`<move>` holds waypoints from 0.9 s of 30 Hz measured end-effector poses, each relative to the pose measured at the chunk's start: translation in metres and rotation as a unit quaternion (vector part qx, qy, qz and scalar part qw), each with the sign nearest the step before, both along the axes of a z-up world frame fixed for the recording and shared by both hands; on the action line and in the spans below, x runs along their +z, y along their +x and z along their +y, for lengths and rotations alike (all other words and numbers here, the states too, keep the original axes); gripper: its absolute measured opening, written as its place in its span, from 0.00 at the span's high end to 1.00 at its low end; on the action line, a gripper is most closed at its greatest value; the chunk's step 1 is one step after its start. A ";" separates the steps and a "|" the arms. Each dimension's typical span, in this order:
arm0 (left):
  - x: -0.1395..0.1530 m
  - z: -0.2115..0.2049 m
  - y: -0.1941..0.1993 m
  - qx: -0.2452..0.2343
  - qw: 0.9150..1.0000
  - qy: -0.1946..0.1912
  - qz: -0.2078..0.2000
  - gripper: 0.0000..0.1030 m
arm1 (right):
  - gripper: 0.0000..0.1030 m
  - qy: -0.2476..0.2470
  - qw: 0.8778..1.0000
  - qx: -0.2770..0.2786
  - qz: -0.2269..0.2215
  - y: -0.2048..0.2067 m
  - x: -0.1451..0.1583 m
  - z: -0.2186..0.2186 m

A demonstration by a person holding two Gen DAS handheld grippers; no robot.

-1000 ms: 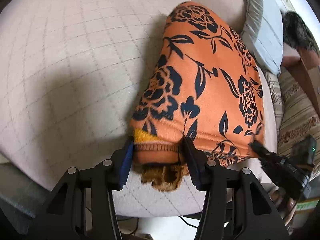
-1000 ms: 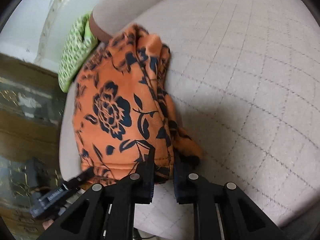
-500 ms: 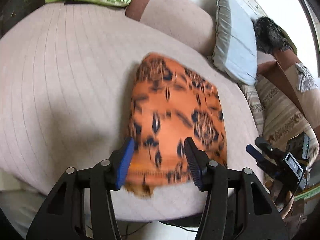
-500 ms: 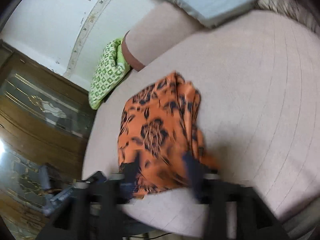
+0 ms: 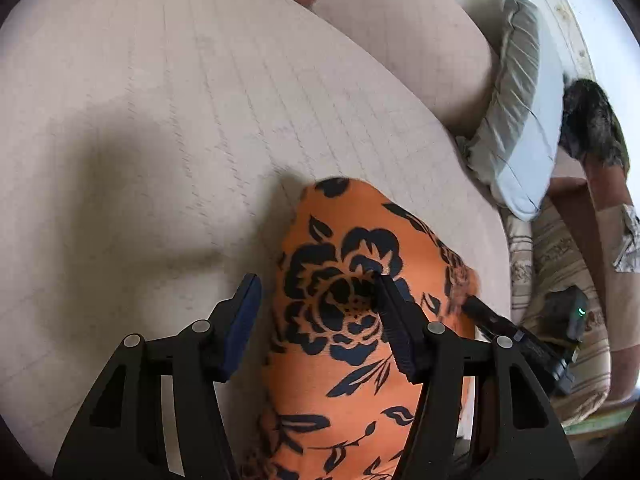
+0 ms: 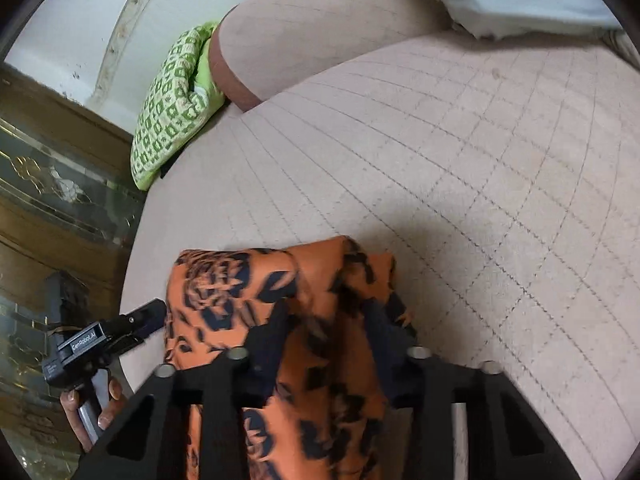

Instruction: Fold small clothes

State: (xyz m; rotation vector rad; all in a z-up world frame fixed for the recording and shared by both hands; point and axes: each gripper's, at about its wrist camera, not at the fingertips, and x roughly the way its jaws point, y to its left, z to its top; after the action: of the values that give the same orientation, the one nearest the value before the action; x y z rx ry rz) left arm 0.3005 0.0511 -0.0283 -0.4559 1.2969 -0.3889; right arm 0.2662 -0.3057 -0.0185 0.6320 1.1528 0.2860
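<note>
An orange garment with a dark floral print (image 5: 352, 320) lies folded on the quilted beige cushion (image 5: 180, 128). My left gripper (image 5: 316, 308) is open and sits over the garment's left part, its left finger over the cushion, its right finger on the cloth. My right gripper (image 6: 328, 320) is open over the garment (image 6: 248, 288), its fingers blurred, with cloth showing between them. Whether either one touches the cloth I cannot tell. Each gripper shows at the other view's edge: the right one (image 5: 520, 340), the left one (image 6: 104, 340).
A grey-blue pillow (image 5: 516, 132) leans at the back right. A green patterned cushion (image 6: 172, 108) lies at the back left by the beige backrest (image 6: 320, 28). A dark wooden cabinet (image 6: 48, 184) stands to the left. A striped cushion (image 5: 568, 280) lies to the right.
Both grippers let go of the garment's near hem, pulled back and up, then came forward over the cloth. The right gripper went from shut to open. The garment stays folded.
</note>
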 end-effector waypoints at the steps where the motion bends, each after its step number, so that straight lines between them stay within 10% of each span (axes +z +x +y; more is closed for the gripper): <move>1: -0.001 -0.001 0.001 -0.001 1.000 0.003 0.004 0.43 | 0.87 0.009 1.000 -0.015 0.012 0.001 -0.007 -0.006; 8: 0.004 -0.007 -0.004 0.001 0.999 0.028 -0.016 0.62 | 0.96 -0.018 1.000 -0.008 -0.011 -0.002 0.021 -0.009; 13: 0.005 -0.018 -0.008 -0.009 0.996 0.070 -0.047 0.58 | 0.96 -0.091 0.995 -0.005 0.046 0.016 -0.028 0.003; 21: 0.035 -0.018 -0.069 -0.034 0.981 0.153 -0.116 0.42 | 0.93 -0.023 0.998 -0.010 -0.059 -0.059 0.052 -0.006; 25: 0.025 -0.006 -0.116 -0.029 0.983 0.148 -0.109 0.41 | 0.45 -0.006 0.998 -0.036 -0.049 -0.119 0.042 -0.004; 27: 0.012 -0.001 -0.135 -0.025 0.985 0.142 -0.094 0.41 | 0.45 -0.003 0.999 -0.039 -0.025 -0.141 0.030 0.002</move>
State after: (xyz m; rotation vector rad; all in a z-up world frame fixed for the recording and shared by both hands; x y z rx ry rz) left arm 0.1651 0.0499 -0.0164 -0.1425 1.1583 -0.2749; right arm 0.1254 -0.3035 0.0116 0.6584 1.0777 0.2306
